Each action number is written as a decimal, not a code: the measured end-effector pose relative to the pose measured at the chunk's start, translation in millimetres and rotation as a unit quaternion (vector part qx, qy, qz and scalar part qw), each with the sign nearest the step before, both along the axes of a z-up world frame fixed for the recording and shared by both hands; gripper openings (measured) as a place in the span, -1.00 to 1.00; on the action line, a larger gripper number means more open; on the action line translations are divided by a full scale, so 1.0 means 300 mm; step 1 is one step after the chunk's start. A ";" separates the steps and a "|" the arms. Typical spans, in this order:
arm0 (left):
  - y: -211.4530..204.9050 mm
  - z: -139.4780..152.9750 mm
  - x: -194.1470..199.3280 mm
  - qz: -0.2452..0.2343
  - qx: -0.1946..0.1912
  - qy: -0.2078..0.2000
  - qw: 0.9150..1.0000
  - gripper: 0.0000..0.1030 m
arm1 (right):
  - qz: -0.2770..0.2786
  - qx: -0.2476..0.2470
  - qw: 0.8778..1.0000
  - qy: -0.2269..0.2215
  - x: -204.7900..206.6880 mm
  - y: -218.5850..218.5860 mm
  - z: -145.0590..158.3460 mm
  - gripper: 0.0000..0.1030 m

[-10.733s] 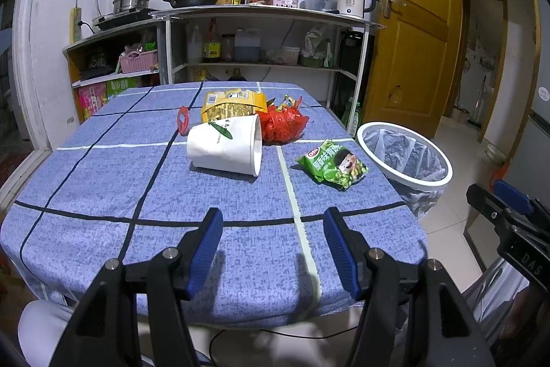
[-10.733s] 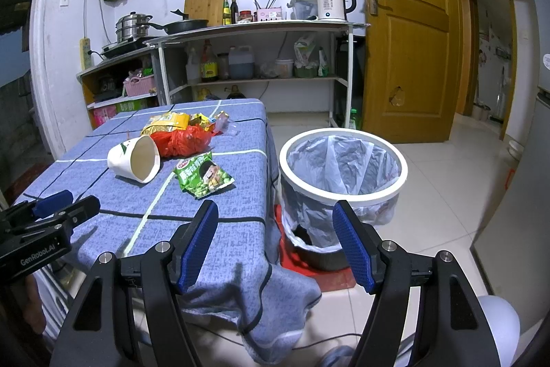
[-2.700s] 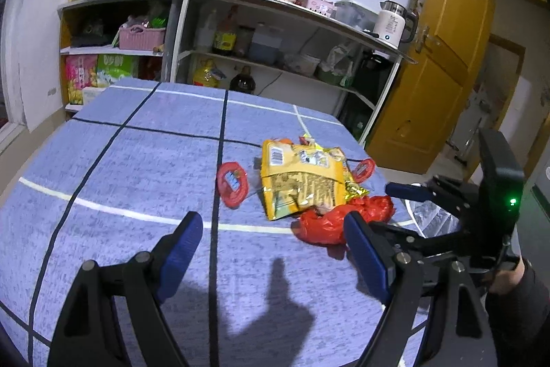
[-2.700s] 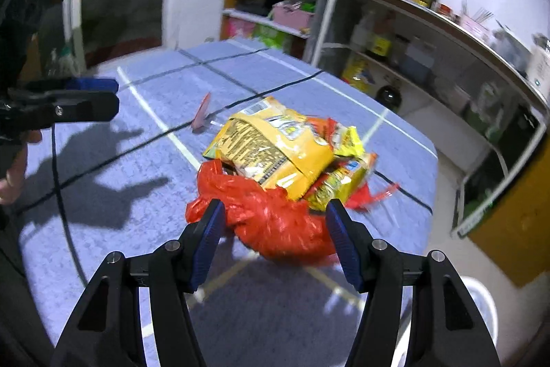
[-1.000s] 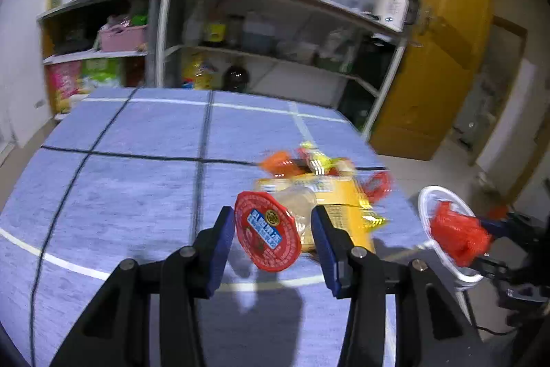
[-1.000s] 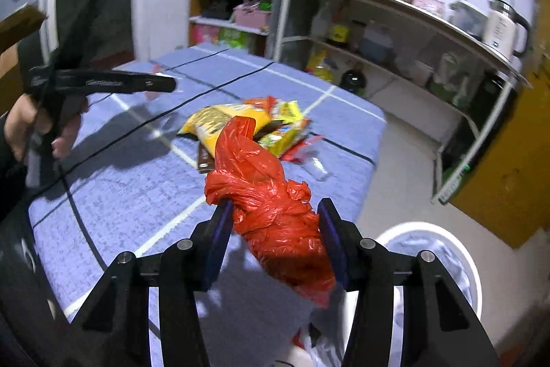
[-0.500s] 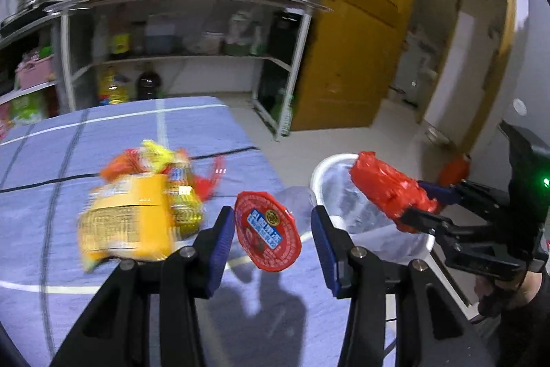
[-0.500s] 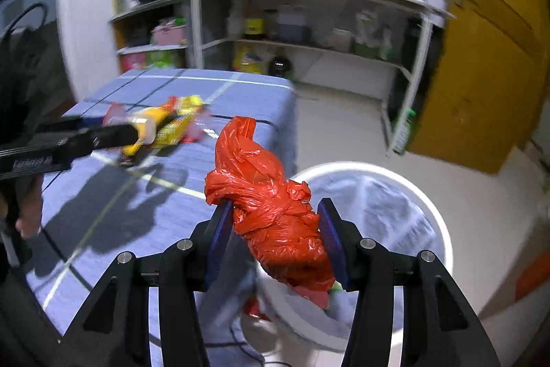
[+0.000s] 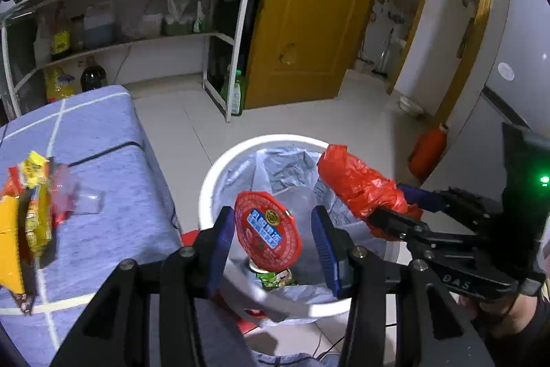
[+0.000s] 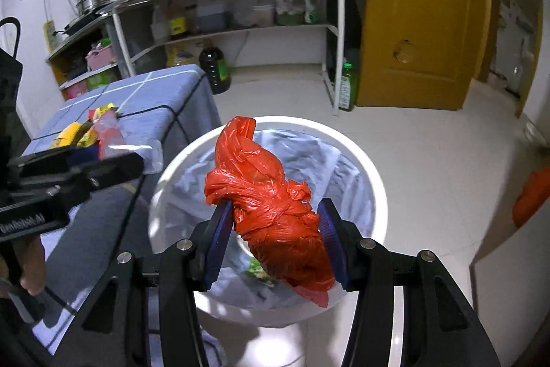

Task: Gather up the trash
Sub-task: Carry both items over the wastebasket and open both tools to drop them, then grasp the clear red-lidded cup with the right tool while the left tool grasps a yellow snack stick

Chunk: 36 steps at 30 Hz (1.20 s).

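Both grippers had swung away from the table and now hung over the white bin (image 9: pixel 220 167), at the lower centre of each frame. Left gripper (image 9: pixel 273 238) was closed on a clear cup with a red foil lid (image 9: pixel 266 231), held above the bin's liner. Right gripper (image 10: pixel 275 234) clamped the knotted red plastic bag (image 10: pixel 271 208) over the bin opening. Yellow snack wrappers (image 9: pixel 29 215) lay on the blue tablecloth (image 9: pixel 103 160) at the left edge.

Red lid (image 9: pixel 267 231), red bag (image 10: pixel 275 208), white bin (image 10: pixel 371 181), blue checked tablecloth (image 9: pixel 103 167).
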State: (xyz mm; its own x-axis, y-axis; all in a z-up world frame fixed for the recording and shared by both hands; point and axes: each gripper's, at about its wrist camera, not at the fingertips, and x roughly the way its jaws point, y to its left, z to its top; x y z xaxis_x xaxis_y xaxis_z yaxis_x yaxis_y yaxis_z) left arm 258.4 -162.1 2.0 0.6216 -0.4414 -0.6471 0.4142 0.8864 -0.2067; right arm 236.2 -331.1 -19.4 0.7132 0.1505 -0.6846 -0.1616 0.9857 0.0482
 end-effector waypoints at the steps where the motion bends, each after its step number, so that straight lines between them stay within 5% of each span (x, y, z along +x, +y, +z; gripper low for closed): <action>1: -0.015 -0.010 0.003 0.000 0.002 0.004 1.000 -0.06 | -0.002 0.001 1.000 0.000 0.002 -0.007 -0.002 0.00; 12: -0.079 -0.081 0.057 0.006 0.006 0.044 0.999 -0.03 | -0.022 0.012 0.999 0.034 0.046 -0.047 -0.076 0.05; 16: -0.061 -0.078 0.060 0.018 -0.001 0.045 0.999 0.22 | -0.024 0.003 0.999 0.035 0.051 -0.042 -0.089 0.06; 28: -0.009 -0.017 0.008 0.031 -0.017 0.023 0.999 0.22 | -0.024 0.004 1.000 0.002 0.000 -0.027 -0.006 0.06; 36: 0.142 0.063 -0.118 0.059 -0.023 -0.013 0.998 0.22 | 0.014 0.006 0.999 -0.034 -0.080 0.097 0.091 0.06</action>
State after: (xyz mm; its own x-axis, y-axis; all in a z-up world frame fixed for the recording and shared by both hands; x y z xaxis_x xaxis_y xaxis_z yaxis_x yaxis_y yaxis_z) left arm 223.0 -119.4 20.9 0.6872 -0.3924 -0.6114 0.3126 0.9194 -0.2388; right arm 212.2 -302.0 7.8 0.7532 0.1789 -0.6329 -0.1921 0.9802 0.0484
